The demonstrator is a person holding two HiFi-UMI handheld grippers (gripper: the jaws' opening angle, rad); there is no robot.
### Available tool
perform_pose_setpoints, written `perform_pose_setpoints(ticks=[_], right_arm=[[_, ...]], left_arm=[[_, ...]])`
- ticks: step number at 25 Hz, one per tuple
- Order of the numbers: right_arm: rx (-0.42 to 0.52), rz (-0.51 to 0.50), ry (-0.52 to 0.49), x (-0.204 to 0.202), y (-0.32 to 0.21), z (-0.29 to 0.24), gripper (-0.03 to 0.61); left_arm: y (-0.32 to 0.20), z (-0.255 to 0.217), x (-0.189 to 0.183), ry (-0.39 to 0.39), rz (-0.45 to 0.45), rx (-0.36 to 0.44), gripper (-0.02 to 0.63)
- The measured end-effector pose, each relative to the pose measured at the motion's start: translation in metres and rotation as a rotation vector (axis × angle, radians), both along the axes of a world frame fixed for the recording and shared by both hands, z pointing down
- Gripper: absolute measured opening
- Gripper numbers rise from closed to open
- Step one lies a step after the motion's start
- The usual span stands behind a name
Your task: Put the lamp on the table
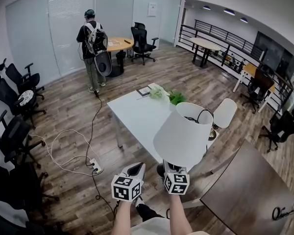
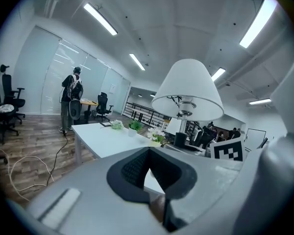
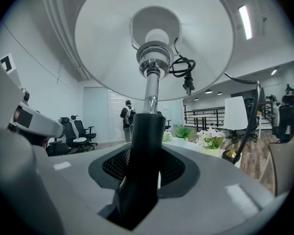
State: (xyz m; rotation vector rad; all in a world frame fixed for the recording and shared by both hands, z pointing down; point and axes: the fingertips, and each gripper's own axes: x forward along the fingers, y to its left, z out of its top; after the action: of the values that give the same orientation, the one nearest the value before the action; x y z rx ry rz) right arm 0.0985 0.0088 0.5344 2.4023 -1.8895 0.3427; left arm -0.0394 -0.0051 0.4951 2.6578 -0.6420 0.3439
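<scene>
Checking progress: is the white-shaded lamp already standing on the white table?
No: the right gripper holds the white-shaded lamp aloft by its black stem.

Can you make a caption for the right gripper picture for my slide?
Looking up from the right gripper, shut on the lamp, into its white shade.

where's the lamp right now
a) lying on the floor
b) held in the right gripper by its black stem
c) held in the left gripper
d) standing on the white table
b: the right gripper has its jaws closed on the black stem of the lamp, which is up in the air and not resting on the white table.
</scene>
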Motion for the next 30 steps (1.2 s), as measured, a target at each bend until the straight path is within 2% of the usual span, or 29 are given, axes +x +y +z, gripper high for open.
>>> perform_pose_setpoints(ticks=[8,15,24,30], right_arm=[[0.029,-0.004,-0.02,0.024,-0.079,-0.004,0.178],[0.04,0.01,-0.036,0.05,-0.136,-0.006,0.176],[0.038,0.007,-0.069,0.061,-0.21,0.008,0.178],[0.032,-0.033,-0.067,0.064,-0.243,0.014,0.178]], left_arm=[[-0.086,-0.011,0.028,-0.029,-0.008,0.042,0.0],[-0.136,-0.013,0.05,-0.048,-0.009,0.049,0.0],[-0.198,0.002,0.035,-0.099,-0.065,0.029,0.0],[-0.229,0.011,0.046,-0.116,-0.085,0.005,0.0]])
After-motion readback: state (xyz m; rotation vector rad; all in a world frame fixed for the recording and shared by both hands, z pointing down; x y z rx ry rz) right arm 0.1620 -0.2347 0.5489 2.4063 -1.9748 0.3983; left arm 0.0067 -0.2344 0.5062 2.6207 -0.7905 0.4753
